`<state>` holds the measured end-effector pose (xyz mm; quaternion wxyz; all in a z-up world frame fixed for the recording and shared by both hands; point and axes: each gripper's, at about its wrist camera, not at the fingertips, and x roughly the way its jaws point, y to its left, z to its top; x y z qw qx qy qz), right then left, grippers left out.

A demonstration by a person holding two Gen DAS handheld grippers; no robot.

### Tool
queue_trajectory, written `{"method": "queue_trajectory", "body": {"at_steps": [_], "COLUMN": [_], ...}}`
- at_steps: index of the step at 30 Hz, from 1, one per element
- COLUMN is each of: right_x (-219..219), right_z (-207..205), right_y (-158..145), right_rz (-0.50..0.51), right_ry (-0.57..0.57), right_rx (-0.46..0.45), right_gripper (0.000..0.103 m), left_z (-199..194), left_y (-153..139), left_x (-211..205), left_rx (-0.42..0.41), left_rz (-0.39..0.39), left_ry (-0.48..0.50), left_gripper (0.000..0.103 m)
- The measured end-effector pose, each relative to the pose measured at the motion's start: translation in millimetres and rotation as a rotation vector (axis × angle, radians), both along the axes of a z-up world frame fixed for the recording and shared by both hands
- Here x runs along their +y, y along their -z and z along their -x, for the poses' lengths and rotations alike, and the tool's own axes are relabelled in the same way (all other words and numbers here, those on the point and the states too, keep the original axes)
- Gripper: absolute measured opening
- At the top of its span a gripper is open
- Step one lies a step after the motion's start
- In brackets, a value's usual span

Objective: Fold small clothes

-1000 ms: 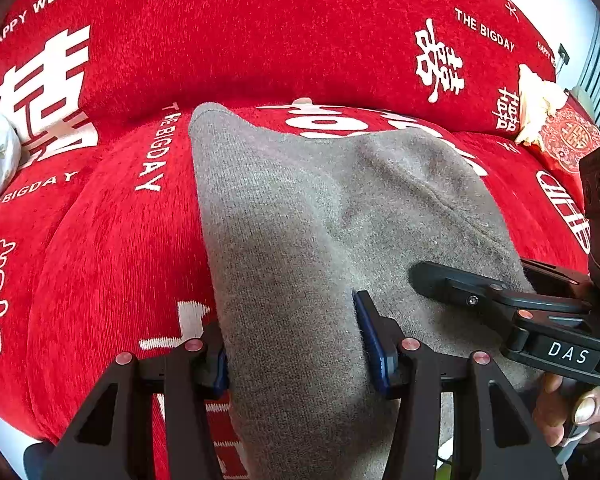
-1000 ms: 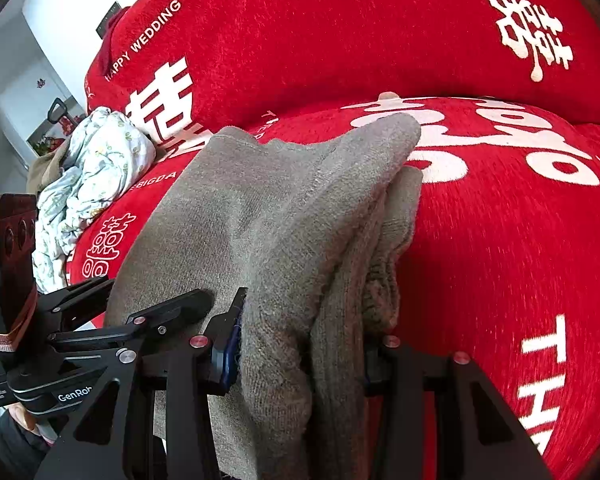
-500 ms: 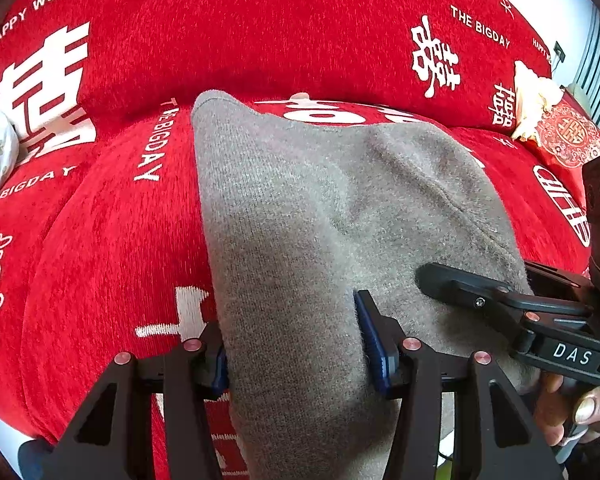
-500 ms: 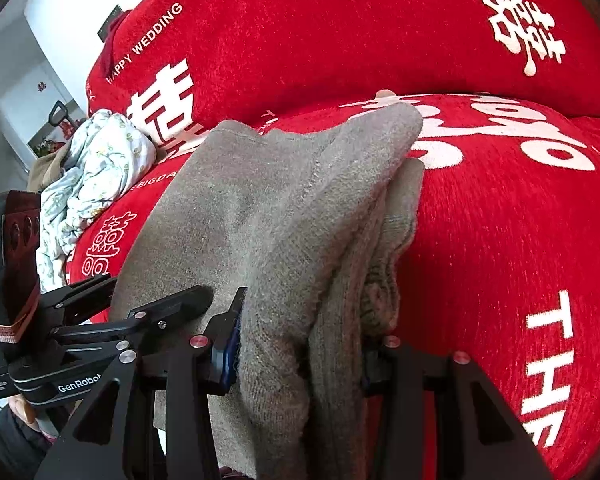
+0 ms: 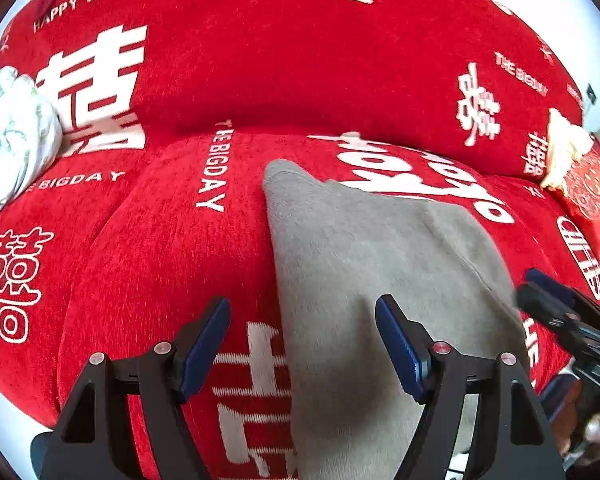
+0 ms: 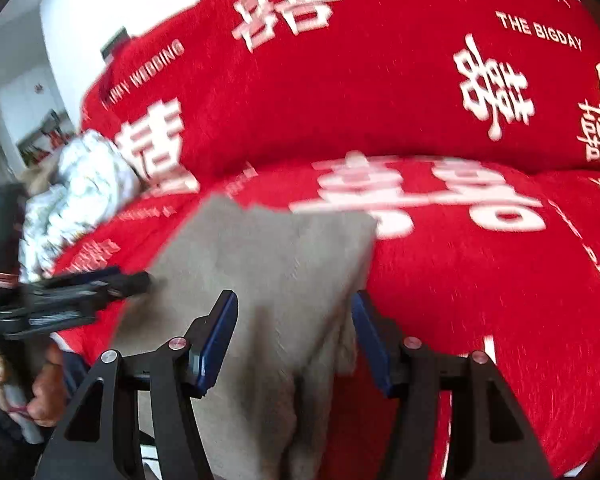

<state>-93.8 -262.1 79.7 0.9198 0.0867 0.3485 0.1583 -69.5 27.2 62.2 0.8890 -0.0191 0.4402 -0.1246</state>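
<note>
A grey knit garment (image 5: pixel 380 264) lies folded on the red sofa seat (image 5: pixel 160 264). My left gripper (image 5: pixel 302 344) hovers over its near left edge. The jaws are opening, and the blue pads (image 5: pixel 204 348) stand clear of the cloth below them. In the right wrist view the same garment (image 6: pixel 268 264) runs under my right gripper (image 6: pixel 294 336). Its jaws are opening too, with cloth between the pads (image 6: pixel 216 340) but not pinched. Each gripper shows in the other's view: the right gripper (image 5: pixel 560 312) and the left gripper (image 6: pixel 100 284).
A white floral cloth bundle (image 5: pixel 12 132) (image 6: pixel 80 192) sits at the left end of the seat. A red embroidered cushion (image 5: pixel 592 192) lies at the right end. The sofa back (image 5: pixel 300 60) rises behind. A person's hand (image 6: pixel 40 384) holds the left gripper's handle.
Both grippers have let go of the grey garment and drawn back and up with jaws widening. The garment now lies flatter on the seat.
</note>
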Motion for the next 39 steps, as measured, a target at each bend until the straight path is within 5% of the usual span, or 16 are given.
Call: {"method": "queue_trajectory", "body": {"at_steps": [4,7,10,16,20,23,28,36,39], "right_x": [14,15,7,25,42,44,40,45,49], "right_z": [-21,-49,-55,3,35,34,43,62,79], "right_y": [7,36,39,6,16,45,63,57,39], "right_rz": [-0.080,0.008,-0.040,-0.004,0.027,0.056,0.061,0.169,0.274], "right_ry": [-0.157,-0.087,-0.074,-0.165,-0.231,-0.184,-0.159,-0.150,-0.077], "right_rx": [0.074,0.183,0.177,0.065,0.040,0.121,0.123,0.159,0.092], "right_gripper": [0.064,0.063,0.063,0.068,0.075,0.075,0.075,0.077,0.082], "left_z": [-19,-26,-26,7,32,38,43,67,82], "left_y": [20,26,27,4,11,19,21,5,-5], "left_x": [-16,-21,-23,-19,-23,-22,-21,-19,-21], "left_rx": [0.039,0.043,0.035,-0.007,-0.035,-0.037,-0.045,-0.082,-0.133], "left_rz": [-0.145,-0.160,-0.189,-0.145,-0.174,-0.175,-0.170,-0.186,-0.213], "left_ry": [-0.012,0.001,0.001,0.017,0.038,0.029,0.036,0.031,0.027], "left_gripper": [0.076,0.083,0.085,0.085,0.085,0.085,0.085,0.085,0.085]}}
